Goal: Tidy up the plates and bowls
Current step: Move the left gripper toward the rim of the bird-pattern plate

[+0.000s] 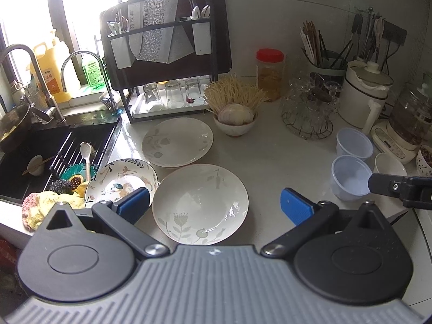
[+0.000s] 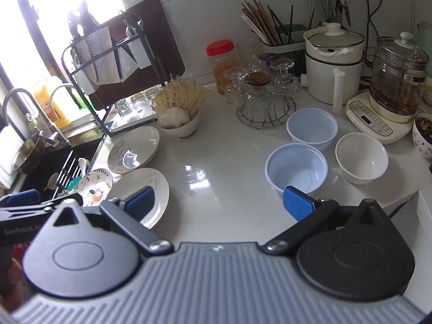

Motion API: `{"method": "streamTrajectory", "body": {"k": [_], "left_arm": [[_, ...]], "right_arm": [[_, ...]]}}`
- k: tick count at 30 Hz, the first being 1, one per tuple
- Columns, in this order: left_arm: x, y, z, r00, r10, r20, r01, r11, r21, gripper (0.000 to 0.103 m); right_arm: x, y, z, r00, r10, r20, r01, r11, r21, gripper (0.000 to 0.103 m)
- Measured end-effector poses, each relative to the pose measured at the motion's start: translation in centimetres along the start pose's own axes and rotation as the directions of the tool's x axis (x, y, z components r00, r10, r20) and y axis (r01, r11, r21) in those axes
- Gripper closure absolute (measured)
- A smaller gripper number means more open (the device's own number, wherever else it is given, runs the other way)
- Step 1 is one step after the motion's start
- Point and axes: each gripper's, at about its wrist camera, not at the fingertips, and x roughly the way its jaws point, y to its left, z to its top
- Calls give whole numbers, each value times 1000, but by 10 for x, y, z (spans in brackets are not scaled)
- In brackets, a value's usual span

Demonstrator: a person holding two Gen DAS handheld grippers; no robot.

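You are holding both grippers — left gripper [image 1: 216,202], right gripper [image 2: 218,201] — spread apart and empty. The nearest plate [image 1: 199,202], lower centre, is looking glossy, breakable — take it by its rim.

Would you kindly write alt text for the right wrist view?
The open right gripper hovers over a white kitchen counter, with two translucent plastic bowls and a white bowl ahead right, three plates left by the sink.
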Motion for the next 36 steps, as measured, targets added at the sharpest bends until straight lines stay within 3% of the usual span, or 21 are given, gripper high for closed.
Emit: {"method": "streamTrajectory", "body": {"k": [21,28,34,36], "left_arm": [[-5,0,-23,988,151,-28,-153,983,-104,0],[14,40,-21,987,155,-47,-160,977,-139,0],[47,91,-7,990,128,-56,-134,982,-131,0],[57,107,-1,992,113,-52,-119,985,-125,0]], "right_arm": [[25,7,6,985,153,-75,-162,978,-129,0],[44,39,10,983,165,-82,-176,972,-156,0],[69,81,17,989,140,-53,-147,977,-158,0],[79,94,20,984,165,-66,-172,976,-136,0]]}}
